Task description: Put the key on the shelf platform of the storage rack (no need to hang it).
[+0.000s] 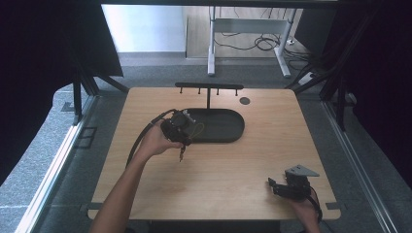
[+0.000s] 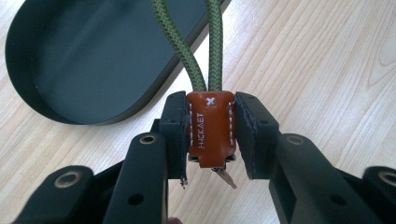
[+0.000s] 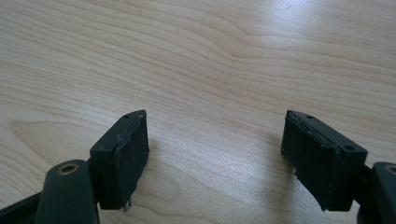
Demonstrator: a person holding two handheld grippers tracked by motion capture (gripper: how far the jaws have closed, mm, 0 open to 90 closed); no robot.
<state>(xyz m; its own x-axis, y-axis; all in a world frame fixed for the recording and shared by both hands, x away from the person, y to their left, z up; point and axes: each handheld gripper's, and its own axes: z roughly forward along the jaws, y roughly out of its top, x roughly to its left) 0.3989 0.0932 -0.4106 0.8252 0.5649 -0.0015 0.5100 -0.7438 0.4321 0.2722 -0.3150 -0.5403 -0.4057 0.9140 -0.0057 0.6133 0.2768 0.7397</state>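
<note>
My left gripper hovers above the table at the left end of a dark oval tray. It is shut on a brown leather key fob with white stitching. A green cord loop rises from the fob over the tray's rim, and a small metal piece hangs under it. In the high view the cord and the dangling end show beside the hand. My right gripper rests near the table's front right corner, jaws wide apart over bare wood.
A black rack with several small hooks stands on a post at the tray's far side. A round grommet hole sits at the back right of the wooden table. Beyond the table, a desk frame and cables lie on the floor.
</note>
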